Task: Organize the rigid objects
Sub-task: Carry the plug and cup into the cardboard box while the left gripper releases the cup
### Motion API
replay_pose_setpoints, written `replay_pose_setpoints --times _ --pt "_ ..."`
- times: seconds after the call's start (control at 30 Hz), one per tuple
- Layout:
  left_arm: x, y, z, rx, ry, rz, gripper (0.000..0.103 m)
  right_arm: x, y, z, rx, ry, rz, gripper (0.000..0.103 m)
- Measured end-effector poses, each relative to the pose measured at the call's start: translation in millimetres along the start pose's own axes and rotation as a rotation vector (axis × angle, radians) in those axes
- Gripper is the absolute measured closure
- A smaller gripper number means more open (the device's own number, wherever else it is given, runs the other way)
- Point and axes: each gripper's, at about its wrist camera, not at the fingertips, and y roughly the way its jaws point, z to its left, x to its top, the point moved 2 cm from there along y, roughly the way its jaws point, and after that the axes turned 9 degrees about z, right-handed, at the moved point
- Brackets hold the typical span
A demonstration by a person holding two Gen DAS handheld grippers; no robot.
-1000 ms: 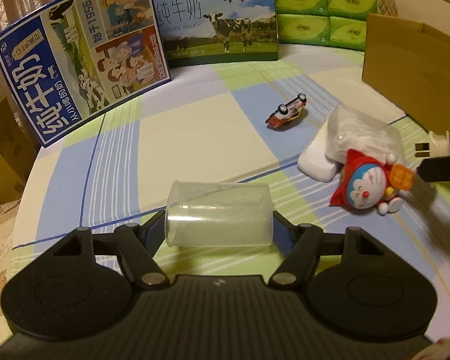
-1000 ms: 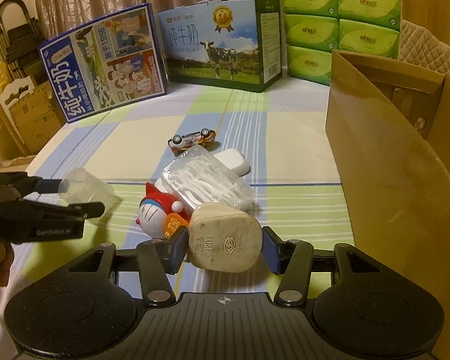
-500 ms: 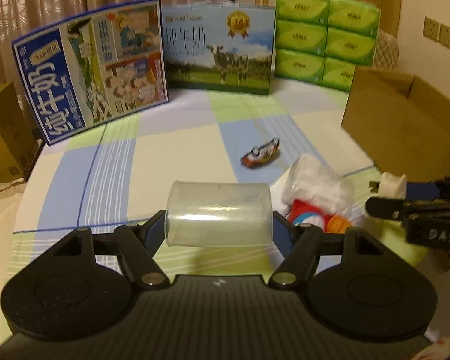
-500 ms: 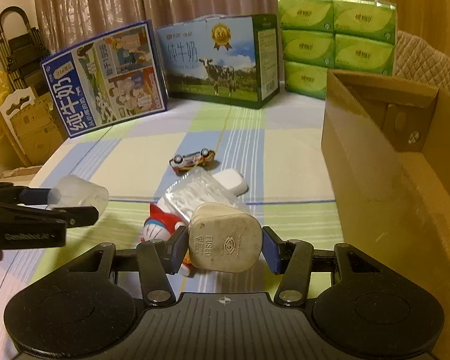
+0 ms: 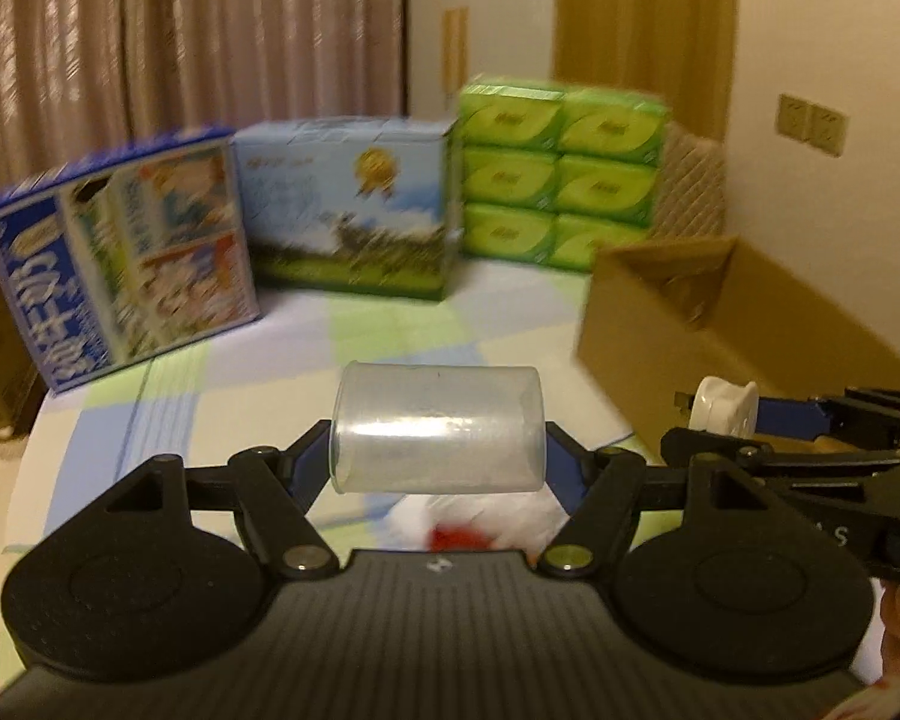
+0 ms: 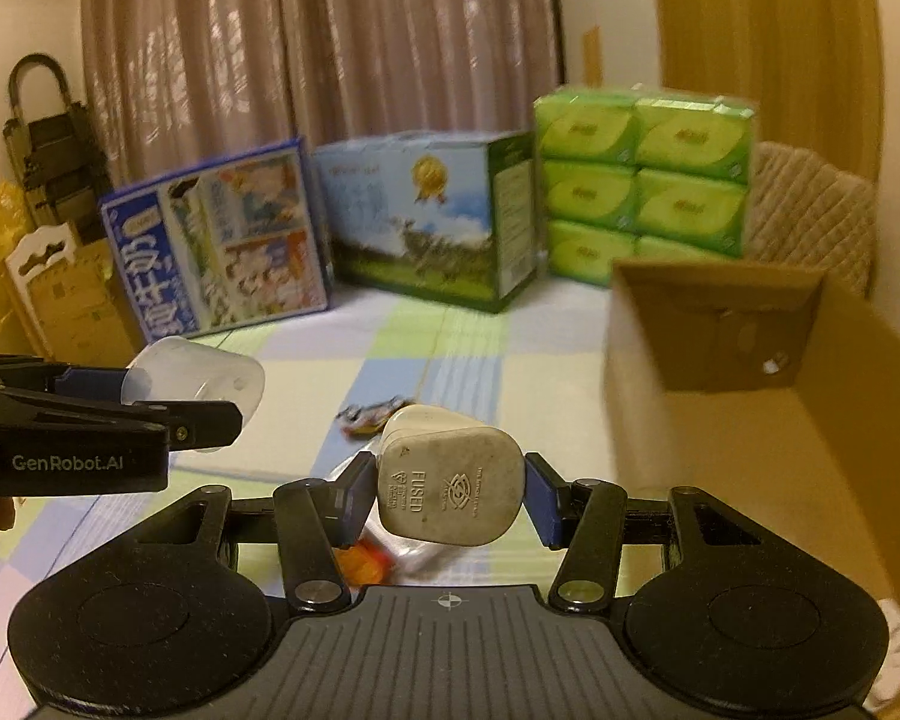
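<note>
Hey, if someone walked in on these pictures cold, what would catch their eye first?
Probably the clear plastic cup, held sideways in the left gripper right at the middle of its view. Next, the white fused plug clamped in the right gripper, with the open cardboard box just to its right. Behind them, bright green tissue packs stand stacked against the wall.

A bedroom corner under warm, dim light

Brownish curtains (image 6: pixel 306 60) hung along the far wall, with a wooden door (image 5: pixel 642 30) to their right and wall sockets (image 5: pixel 810 123) on the cream right-hand wall (image 5: pixel 840 30). A checked bedspread (image 6: pixel 438 336) covered the bed, a quilted headboard (image 6: pixel 810 210) at far right.
</note>
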Motion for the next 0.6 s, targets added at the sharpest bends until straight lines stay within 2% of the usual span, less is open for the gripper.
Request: replay_pose_setpoints --times 0.17,0.3,0.47,0.6 --pt "19 -2 -42 -0.079 0.040 -0.047 0.035 8 -42 -29 -0.073 -0.020 -0.053 0.054" --pt "30 -2 -81 -0.168 0.075 -0.064 0.035 11 -67 -71 -0.165 0.010 -0.064 0.054" --pt "37 2 -135 -0.272 0.152 -0.080 0.035 4 -82 -128 -0.266 0.096 -0.039 0.054" --pt "28 13 -167 -0.326 0.211 -0.064 0.035 -8 -89 -160 -0.311 0.152 -0.026 0.054"
